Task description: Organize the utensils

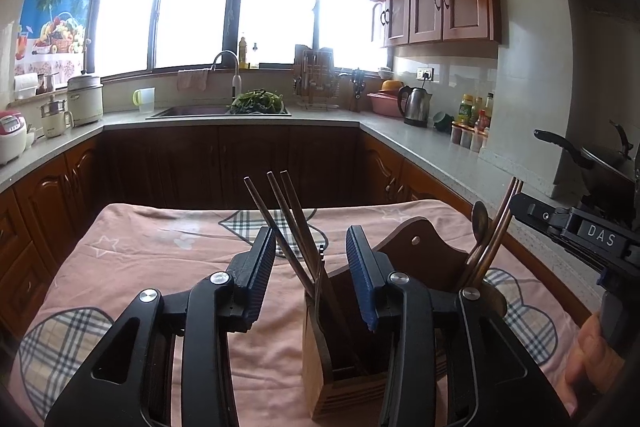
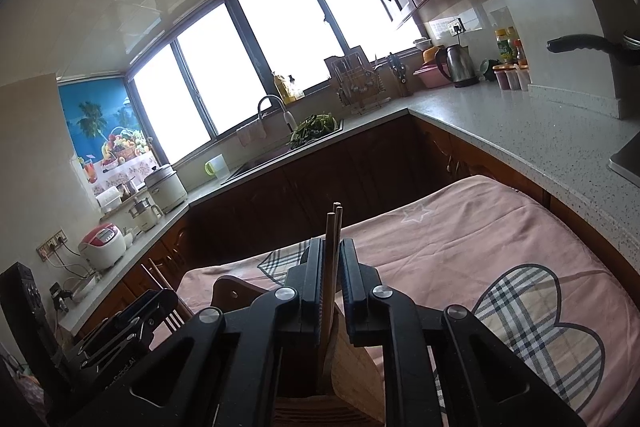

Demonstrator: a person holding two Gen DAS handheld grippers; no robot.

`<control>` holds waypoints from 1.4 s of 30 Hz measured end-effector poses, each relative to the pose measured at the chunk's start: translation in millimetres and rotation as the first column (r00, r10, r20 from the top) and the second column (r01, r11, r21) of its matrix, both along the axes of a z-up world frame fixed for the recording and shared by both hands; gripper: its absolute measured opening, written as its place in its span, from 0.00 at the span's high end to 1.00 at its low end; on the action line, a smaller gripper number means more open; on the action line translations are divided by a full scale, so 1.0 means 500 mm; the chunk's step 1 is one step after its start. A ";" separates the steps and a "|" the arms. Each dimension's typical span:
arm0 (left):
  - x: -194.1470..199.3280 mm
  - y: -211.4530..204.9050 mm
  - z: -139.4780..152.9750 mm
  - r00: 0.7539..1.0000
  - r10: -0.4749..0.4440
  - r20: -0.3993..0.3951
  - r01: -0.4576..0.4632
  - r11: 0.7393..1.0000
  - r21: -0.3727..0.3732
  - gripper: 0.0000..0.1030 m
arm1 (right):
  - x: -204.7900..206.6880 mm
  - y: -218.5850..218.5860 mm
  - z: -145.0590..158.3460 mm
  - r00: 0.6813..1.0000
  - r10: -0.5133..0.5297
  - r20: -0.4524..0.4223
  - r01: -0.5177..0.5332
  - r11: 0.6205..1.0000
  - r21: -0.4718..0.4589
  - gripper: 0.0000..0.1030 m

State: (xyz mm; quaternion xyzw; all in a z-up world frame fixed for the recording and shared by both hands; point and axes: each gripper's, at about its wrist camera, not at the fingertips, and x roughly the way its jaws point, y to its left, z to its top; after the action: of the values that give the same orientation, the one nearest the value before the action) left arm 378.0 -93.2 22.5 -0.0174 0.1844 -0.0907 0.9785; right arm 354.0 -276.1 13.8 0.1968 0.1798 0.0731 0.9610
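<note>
Left jaws [image 1: 310,267] half-open around upright chopsticks [image 1: 292,223] at centre, right jaws [image 2: 330,287] narrow, flanking another pair [image 2: 334,247] over holder [image 1: 344,347].

Dark metal chopsticks [image 1: 280,219] leaning up out of wooden slotted utensil holder [image 1: 340,359], crossing gap between your left gripper [image 1: 311,269] pads without touching. Brown chopsticks [image 2: 334,247] standing between your right gripper [image 2: 330,275] pads, filling narrow gap there. Spoon with dark bowl [image 1: 479,223] and copper-coloured sticks [image 1: 500,223] rising from holder's right compartment, blocking sideways pass there. Pink cloth with plaid hearts [image 1: 160,251] lying bare left of holder, giving you free room. Right of holder, cloth also lying open up to grey speckled countertop [image 2: 540,143].
</note>
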 end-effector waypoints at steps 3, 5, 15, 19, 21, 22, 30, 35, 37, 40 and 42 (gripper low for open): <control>-0.005 0.002 0.000 1.000 -0.003 0.000 0.003 1.000 -0.001 0.56 | 0.000 -0.003 -0.003 1.000 0.001 -0.003 -0.001 1.000 0.010 0.70; -0.008 0.003 0.001 1.000 -0.001 0.000 0.001 1.000 -0.003 0.51 | -0.003 -0.005 -0.003 1.000 0.002 0.001 -0.002 1.000 0.017 0.58; -0.032 0.025 0.012 1.000 0.026 0.001 -0.026 0.999 -0.022 0.10 | -0.023 -0.005 0.012 0.999 0.024 0.026 -0.025 0.999 0.039 0.22; -0.039 0.028 0.011 1.000 0.026 -0.004 -0.026 0.999 -0.019 0.10 | -0.025 0.000 0.014 0.999 0.034 0.022 -0.035 0.999 0.039 0.21; -0.041 0.031 0.009 1.000 0.028 -0.009 -0.028 0.999 -0.020 0.09 | -0.026 0.004 0.012 0.999 0.038 0.017 -0.038 0.999 0.037 0.21; -0.041 0.032 0.008 1.000 0.028 -0.011 -0.029 0.999 -0.021 0.09 | -0.026 0.005 0.012 0.999 0.039 0.014 -0.039 0.999 0.037 0.21; -0.052 0.047 0.007 0.999 0.026 -0.041 -0.028 0.999 -0.033 0.09 | -0.036 0.005 0.009 0.999 0.049 0.002 -0.049 0.998 0.040 0.19; -0.072 0.069 0.009 0.996 0.022 -0.086 -0.027 0.998 -0.059 0.09 | -0.065 0.002 0.013 0.998 0.062 0.005 -0.062 0.997 0.047 0.12; -0.087 0.079 0.011 0.995 0.020 -0.099 -0.028 0.997 -0.075 0.08 | -0.081 0.003 0.014 0.998 0.070 0.004 -0.071 0.996 0.045 0.11; -0.111 0.094 0.017 0.993 0.019 -0.118 -0.031 0.995 -0.100 0.06 | -0.108 0.001 0.013 0.997 0.082 0.000 -0.082 0.996 0.047 0.11; -0.134 0.103 0.021 0.992 0.019 -0.126 -0.033 0.993 -0.112 0.05 | -0.128 0.001 0.013 0.996 0.090 -0.005 -0.090 0.995 0.046 0.11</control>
State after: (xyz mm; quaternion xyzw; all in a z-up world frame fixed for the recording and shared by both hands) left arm 311.0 -41.8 32.9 -0.0814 0.2396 -0.0872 0.9635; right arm 290.0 -275.5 20.5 0.2107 0.1902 0.1199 0.9513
